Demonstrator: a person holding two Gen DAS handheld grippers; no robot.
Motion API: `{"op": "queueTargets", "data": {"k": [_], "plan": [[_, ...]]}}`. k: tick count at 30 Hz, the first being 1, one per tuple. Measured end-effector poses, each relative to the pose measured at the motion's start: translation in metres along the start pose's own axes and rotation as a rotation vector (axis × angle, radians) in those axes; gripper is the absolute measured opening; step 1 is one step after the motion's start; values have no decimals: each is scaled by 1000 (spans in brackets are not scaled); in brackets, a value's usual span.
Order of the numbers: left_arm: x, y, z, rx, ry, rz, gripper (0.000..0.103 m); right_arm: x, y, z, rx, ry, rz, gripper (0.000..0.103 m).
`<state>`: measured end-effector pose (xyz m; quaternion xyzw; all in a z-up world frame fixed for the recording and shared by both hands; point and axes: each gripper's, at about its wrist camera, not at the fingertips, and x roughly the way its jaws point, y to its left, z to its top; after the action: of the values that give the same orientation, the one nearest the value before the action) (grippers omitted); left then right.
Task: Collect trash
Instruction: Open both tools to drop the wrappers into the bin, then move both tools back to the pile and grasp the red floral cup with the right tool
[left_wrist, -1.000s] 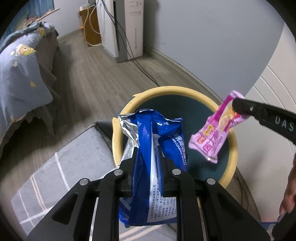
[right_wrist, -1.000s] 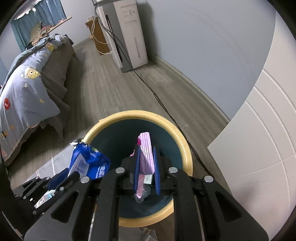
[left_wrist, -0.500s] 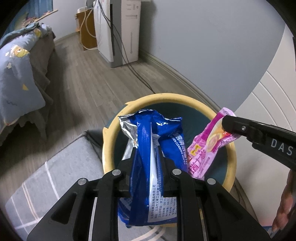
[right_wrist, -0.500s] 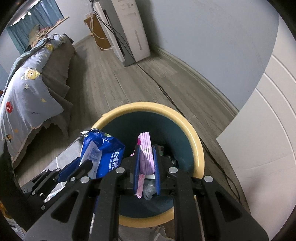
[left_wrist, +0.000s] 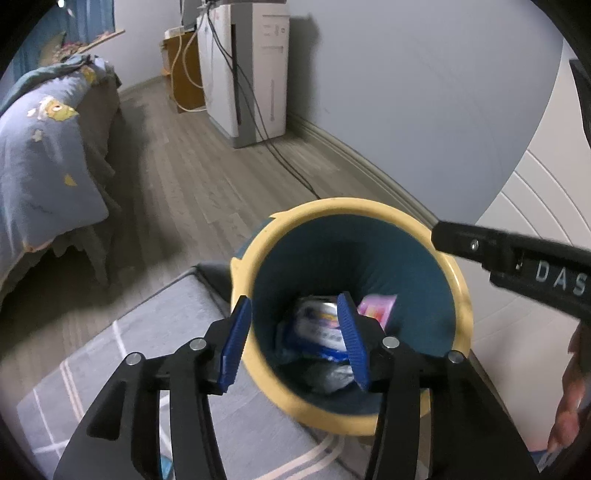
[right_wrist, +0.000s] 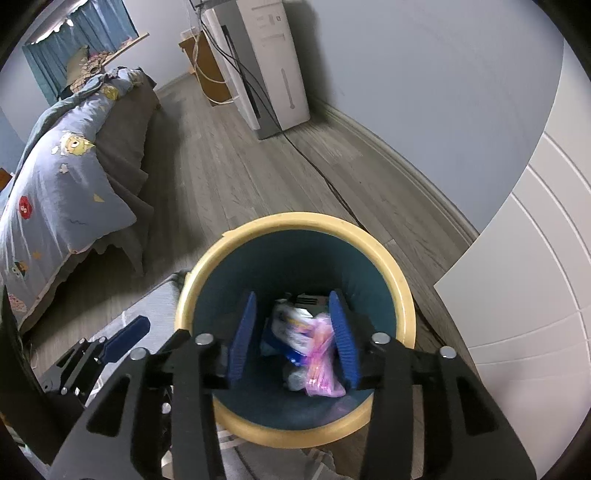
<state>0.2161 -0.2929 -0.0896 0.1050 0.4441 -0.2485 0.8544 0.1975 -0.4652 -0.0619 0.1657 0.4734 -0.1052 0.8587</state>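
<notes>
A round bin (left_wrist: 460, 288) (right_wrist: 404, 291) with a yellow rim and dark teal inside stands on the floor below both grippers. The blue wrapper (left_wrist: 319, 328) (right_wrist: 284, 328) and the pink wrapper (left_wrist: 376, 308) (right_wrist: 321, 354) lie loose inside it, blurred. My left gripper (left_wrist: 295, 338) hangs over the bin's near edge, jaws opening, nothing between the pads. My right gripper (right_wrist: 293, 334) hovers over the bin's mouth, jaws opening, the wrappers seen below between its fingers but not gripped. The right gripper's finger (left_wrist: 517, 254) crosses the left wrist view.
A grey rug (left_wrist: 122, 354) lies left of the bin. A bed with a blue quilt (right_wrist: 62, 184) stands at the left. A white appliance (left_wrist: 255, 70) with cables stands by the far wall. A white panel (right_wrist: 535, 280) is close on the right. A hand (left_wrist: 569, 413) shows at the right edge.
Both grippers opened. The blue wrapper left the left gripper and the pink wrapper left the right gripper; both dropped into the bin.
</notes>
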Motion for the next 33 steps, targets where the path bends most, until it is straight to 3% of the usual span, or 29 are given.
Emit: {"op": "queueTargets", "data": {"k": [4, 6, 9, 13, 14, 15, 16, 24, 29, 33], "plan": [[-15, 8, -7, -6, 1, 19, 50, -18, 7, 1, -11, -30, 1, 74], [-25, 14, -12, -19, -2, 30, 51, -29, 11, 0, -10, -42, 2, 91], [-41, 25, -20, -55, -6, 34, 51, -47, 17, -1, -2, -68, 19, 97], [-67, 39, -31, -98, -25, 39, 54, -66, 34, -6, -46, -81, 15, 97], [-74, 42, -33, -105, -30, 42, 61, -70, 39, -9, -58, -85, 16, 97], [-84, 47, -38, -112, -43, 57, 78, -76, 44, -12, -72, -89, 13, 97], [-93, 50, -43, -114, -59, 70, 83, -81, 48, -14, -83, -91, 9, 97], [-150, 95, -79, -170, -77, 145, 89, -113, 85, -50, -142, -118, -8, 97], [-182, 118, -103, -201, -96, 179, 93, -120, 121, -75, -277, -135, -30, 97], [-200, 140, -129, -229, -86, 211, 93, -122, 136, -91, -301, -133, -37, 97]]}}
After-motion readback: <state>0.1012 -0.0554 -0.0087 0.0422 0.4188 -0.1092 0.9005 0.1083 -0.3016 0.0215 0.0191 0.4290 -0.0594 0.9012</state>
